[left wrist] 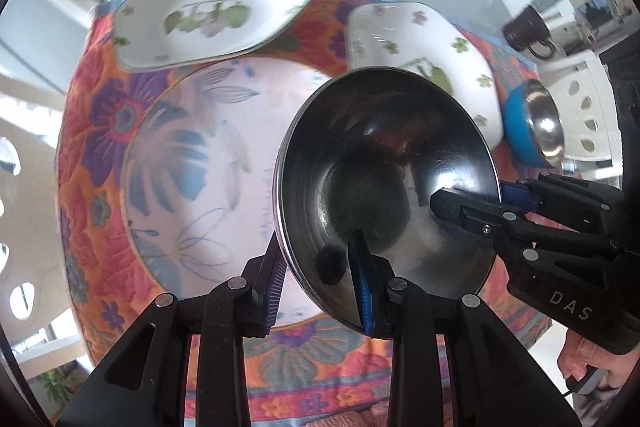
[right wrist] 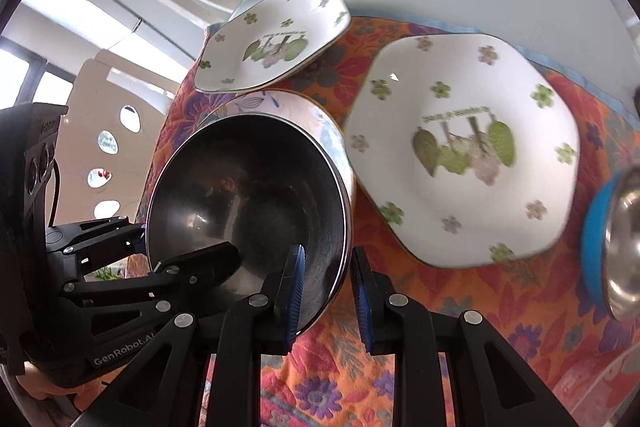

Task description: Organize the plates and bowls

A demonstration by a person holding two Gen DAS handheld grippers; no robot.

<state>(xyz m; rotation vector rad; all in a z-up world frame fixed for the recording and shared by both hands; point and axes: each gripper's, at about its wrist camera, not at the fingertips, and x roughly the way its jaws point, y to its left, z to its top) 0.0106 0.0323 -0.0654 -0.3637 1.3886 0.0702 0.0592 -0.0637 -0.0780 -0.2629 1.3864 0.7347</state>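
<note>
Here, a person holds a two-finger gripper in each hand, and both are clamped on the rim of one steel bowl, which is the landmark for everything else. The left gripper pinches the bowl's near rim, one blue pad inside the wall and one outside. The right gripper bites the rim on the opposite side in the same way, seen again close up in the right wrist view. Neither pair of fingers stands apart; each is pressed together on thin metal.

The bowl is tilted and appears lifted clear of the orange flowered cloth. Two grips on opposite edges probably keep a slick, shallow bowl from swinging or slipping, which a single pinch might allow.

Directly beneath and behind the bowl lies a large round plate with blue leaf patterns. Beyond the bowl, further from the person, sit two white angular plates with green flowers: one to the far left of it and one to its far right. Just right of the bowl, past the second white plate, a blue-sided bowl with a steel lining rests on the cloth. A dark mug stands well beyond the bowl on the right.

My guess is the steel bowl is being carried to join the blue one, bowls grouped apart from plates.
</note>
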